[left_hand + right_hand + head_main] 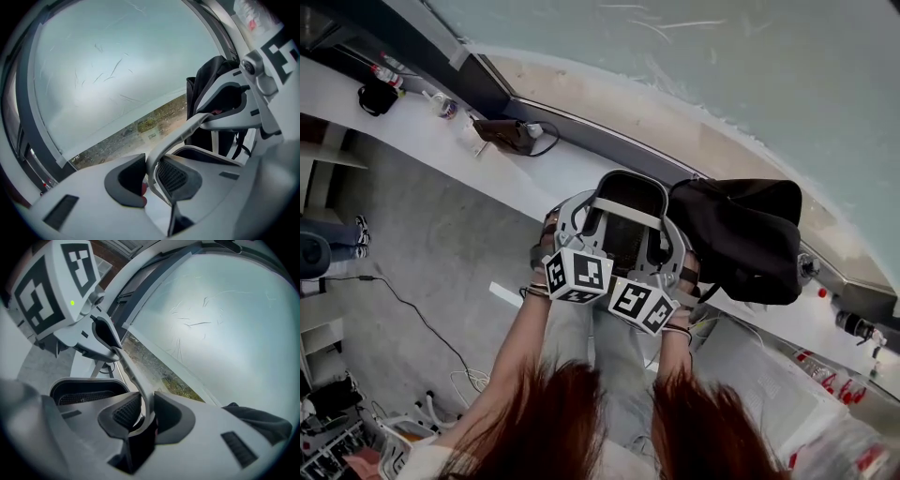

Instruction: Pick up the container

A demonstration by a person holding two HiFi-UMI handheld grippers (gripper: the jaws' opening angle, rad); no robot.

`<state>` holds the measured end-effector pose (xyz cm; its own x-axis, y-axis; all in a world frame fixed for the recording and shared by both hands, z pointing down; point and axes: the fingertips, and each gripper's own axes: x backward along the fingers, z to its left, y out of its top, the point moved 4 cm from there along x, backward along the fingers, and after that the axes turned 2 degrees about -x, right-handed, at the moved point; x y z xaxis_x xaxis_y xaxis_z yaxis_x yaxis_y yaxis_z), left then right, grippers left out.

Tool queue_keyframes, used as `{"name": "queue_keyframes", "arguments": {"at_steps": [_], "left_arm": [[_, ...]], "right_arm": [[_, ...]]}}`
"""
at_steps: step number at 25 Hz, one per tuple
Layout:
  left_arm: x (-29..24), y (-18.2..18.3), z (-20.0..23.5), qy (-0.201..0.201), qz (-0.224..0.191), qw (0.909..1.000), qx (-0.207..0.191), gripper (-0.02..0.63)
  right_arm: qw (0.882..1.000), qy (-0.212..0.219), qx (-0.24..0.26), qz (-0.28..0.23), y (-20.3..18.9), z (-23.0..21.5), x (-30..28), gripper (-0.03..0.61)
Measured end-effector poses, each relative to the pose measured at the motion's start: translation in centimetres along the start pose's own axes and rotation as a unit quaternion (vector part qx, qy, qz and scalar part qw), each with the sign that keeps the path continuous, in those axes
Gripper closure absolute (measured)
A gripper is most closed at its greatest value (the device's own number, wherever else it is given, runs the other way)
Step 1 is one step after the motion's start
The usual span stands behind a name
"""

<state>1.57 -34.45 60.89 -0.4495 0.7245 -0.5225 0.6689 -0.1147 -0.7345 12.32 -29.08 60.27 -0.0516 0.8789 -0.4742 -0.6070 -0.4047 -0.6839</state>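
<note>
Left tongs [150, 180] and right tongs [145, 416] each pinch thin rim on opposite sides of container [623, 211]. Guess that keeps it level. Container sits over window surface [553, 178], black bag [745, 234] just beside.

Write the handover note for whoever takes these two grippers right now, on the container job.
Left gripper: shut on the container's pale curved handle.
Right gripper: shut on the same handle, further along it.
Container: held between both grippers at the edge of the white counter, beside the black bag.
Done: both grips made.
Left: these views do not show whether it is clear of the counter. Check that, then finish the lift, probably keeping both hands level.
</note>
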Motion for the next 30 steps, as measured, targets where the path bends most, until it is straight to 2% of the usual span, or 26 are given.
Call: {"name": "queue_keyframes", "arguments": {"at_steps": [6,12,22,30], "left_arm": [[3.4,2.3,0.8,0.018,-0.007,0.9998,-0.005,0.525],[6.6,5.8,2.0,0.040,-0.021,0.9990,-0.008,0.525],[10.2,10.7,2.9,0.055,-0.044,0.9975,0.007,0.525],[13.0,13.8,3.6,0.069,-0.047,0.9965,0.013,0.525]], "right_arm": [[0.999,0.013,-0.030,-0.026,2.0,-1.3,3.0,0.476],[0.998,-0.002,-0.027,-0.053,4.3,-3.7,6.0,0.477],[0.996,-0.017,-0.031,-0.088,6.8,-7.8,9.7,0.475],[0.994,-0.008,-0.030,-0.106,9.1,-10.5,12.2,0.471]]}}
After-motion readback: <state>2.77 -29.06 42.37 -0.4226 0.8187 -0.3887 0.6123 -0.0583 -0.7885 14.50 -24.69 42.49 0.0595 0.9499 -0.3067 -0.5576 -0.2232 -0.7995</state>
